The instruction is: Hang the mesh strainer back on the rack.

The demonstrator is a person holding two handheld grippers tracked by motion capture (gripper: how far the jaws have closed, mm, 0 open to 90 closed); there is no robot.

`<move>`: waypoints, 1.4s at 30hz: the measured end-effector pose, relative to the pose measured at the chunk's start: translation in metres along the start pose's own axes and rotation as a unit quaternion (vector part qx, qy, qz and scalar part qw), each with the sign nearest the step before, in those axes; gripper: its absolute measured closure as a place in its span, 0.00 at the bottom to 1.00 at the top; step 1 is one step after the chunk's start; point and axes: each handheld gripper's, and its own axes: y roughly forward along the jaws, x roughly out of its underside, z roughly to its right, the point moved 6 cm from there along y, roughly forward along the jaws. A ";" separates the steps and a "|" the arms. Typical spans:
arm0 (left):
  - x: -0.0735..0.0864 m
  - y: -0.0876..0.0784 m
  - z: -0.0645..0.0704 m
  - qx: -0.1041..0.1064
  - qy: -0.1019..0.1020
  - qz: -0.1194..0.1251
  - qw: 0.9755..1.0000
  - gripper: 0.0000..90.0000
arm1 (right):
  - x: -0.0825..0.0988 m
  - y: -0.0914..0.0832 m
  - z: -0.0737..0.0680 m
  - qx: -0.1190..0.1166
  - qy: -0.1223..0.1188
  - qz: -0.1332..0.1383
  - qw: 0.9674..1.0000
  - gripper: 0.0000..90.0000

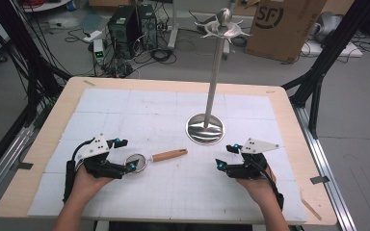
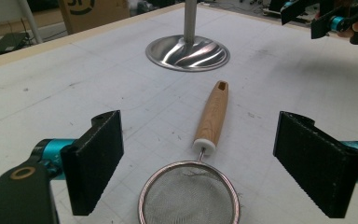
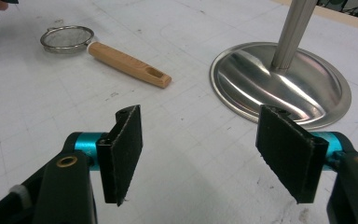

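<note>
Forearms come in from the bottom of the high view, each hand w/ a gripper resting low over the white mat (image 1: 125, 110). Left gripper (image 1: 127, 155) sits at the mat's near left, jaws wide apart, nothing clamped; in the left gripper view the strainer (image 2: 200, 154) lies btwn the two black pads, its mesh bowl (image 2: 189, 198) nearest the camera and roughly centred in the gap, pads clear of the rim on both sides. Strainer lies flat on the mat, near-centre, just left of the stand's base. Long axis runs approx. left-right across the table in the high view, tilted slightly: bowl end at left by the left gripper, wooden handle (image 1: 169, 155) pointing right and a bit away from the person, toward the base. Handle's free end has a slot-shaped hole, seen in both gripper views. Right gripper (image 1: 224, 155) is at the mat's near right, well apart from the strainer, jaws open w/ bare mat btwn them; pads hold nothing. Its jaws point toward the table's middle. Stand (image 1: 214, 72) is upright, tall metal pole on a round shiny base (image 1: 204, 129), just beyond and btwn the two grippers, w/ hook arms and a knob at top. Handle tip and base are near but apart.
</note>
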 end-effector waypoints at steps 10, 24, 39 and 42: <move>-0.005 0.009 0.005 0.014 0.003 -0.026 1.000 0.19 | 0.002 -0.003 0.001 0.003 0.000 -0.002 1.000 0.35; -0.019 0.040 0.010 0.026 0.029 -0.098 0.994 0.20 | -0.003 -0.010 0.003 0.005 0.003 0.015 1.000 0.35; -0.003 0.072 0.010 0.036 0.052 -0.190 0.980 0.36 | -0.003 -0.010 0.002 0.002 0.001 0.013 1.000 0.35; -0.002 0.079 0.010 0.031 0.056 -0.208 0.976 0.40 | -0.003 -0.009 0.002 0.002 0.000 0.012 1.000 0.35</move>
